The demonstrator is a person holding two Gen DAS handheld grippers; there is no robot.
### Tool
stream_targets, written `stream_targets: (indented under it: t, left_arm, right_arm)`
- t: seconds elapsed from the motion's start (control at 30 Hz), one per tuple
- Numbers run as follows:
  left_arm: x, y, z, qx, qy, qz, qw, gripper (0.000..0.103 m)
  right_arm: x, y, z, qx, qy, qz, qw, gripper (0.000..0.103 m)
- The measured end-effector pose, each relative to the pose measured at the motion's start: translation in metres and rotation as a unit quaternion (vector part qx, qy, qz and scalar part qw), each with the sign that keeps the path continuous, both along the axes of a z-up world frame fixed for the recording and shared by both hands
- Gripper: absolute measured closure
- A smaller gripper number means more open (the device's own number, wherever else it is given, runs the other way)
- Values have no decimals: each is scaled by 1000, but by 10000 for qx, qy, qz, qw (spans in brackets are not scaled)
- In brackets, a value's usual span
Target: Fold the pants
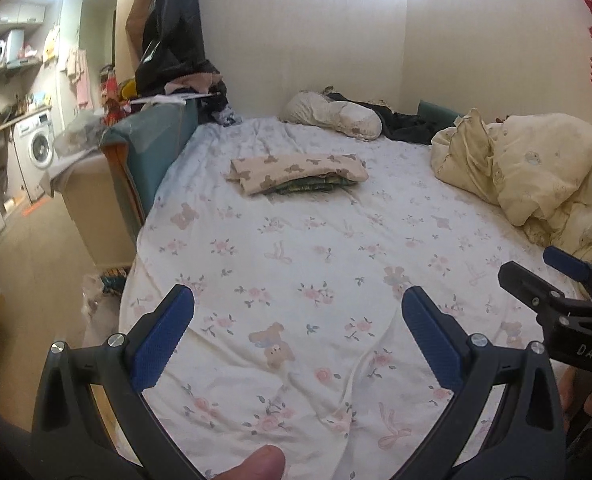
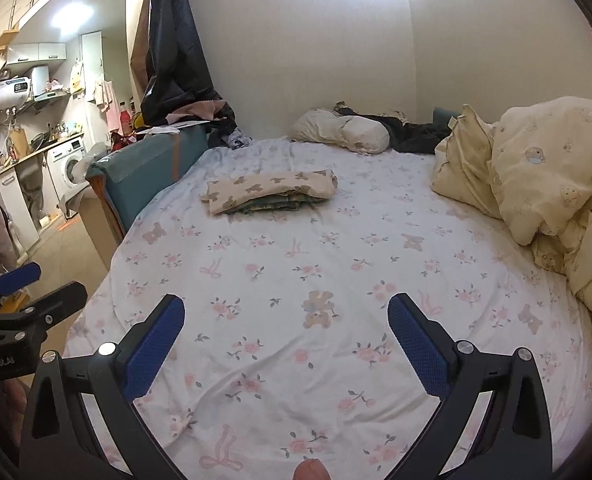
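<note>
Folded beige pants with a bear print lie on top of a folded green garment in the far middle of the bed; they also show in the right wrist view. My left gripper is open and empty, above the near part of the floral sheet. My right gripper is open and empty too, beside it over the near sheet. Each gripper shows at the edge of the other's view, the right one and the left one. Both are far from the pants.
A bunched cream duvet fills the bed's right side. A pillow and dark clothes lie at the headboard wall. A teal panel borders the left side, with floor and a washing machine beyond.
</note>
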State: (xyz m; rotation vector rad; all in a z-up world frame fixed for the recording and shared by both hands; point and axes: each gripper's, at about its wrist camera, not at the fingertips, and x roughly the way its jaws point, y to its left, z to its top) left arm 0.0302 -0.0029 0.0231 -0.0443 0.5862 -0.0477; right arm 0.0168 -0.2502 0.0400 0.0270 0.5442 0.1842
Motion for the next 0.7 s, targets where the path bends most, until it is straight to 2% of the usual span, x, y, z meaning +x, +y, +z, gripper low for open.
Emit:
stream_targets:
  t: [0.53, 0.7]
  left_arm:
    - [-1, 4, 1, 37, -97, 53, 9999, 1]
    - [-1, 5, 0, 90, -108, 65, 9999, 1]
  right_arm:
    - [-1, 3, 1, -18, -52, -19, 10000, 0]
    - [-1, 7, -2, -167, -126, 21, 9998, 0]
